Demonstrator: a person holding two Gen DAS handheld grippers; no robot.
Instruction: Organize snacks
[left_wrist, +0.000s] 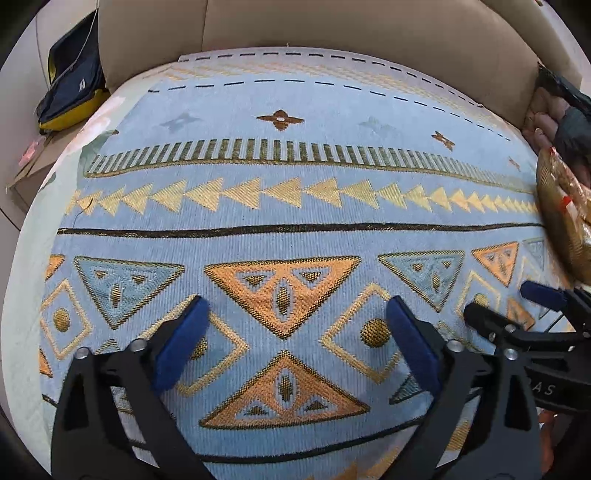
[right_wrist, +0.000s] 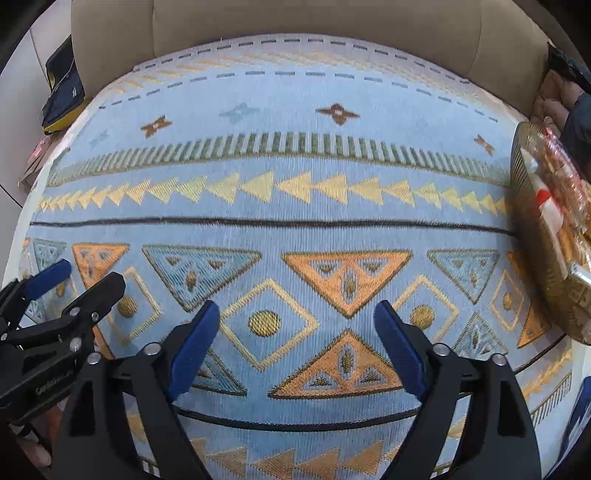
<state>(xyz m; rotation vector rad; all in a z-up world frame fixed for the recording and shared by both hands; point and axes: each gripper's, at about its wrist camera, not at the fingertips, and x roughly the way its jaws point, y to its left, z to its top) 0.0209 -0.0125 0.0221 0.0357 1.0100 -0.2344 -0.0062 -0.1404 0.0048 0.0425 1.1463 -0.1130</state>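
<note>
Two grippers, the left gripper (left_wrist: 295, 317) and the right gripper (right_wrist: 297, 321), hang over the patterned cloth (right_wrist: 295, 229) with fingers wide and holding nothing, so to do well the right one should go to the snack tray (right_wrist: 535, 221) at the cloth's right edge.

A light-blue woven cloth (left_wrist: 295, 206) with orange triangles and gold diamonds covers the seat of a beige sofa (left_wrist: 332, 26). A navy-and-yellow bag (left_wrist: 70, 92) (partly unzipped) lies at its left.
</note>
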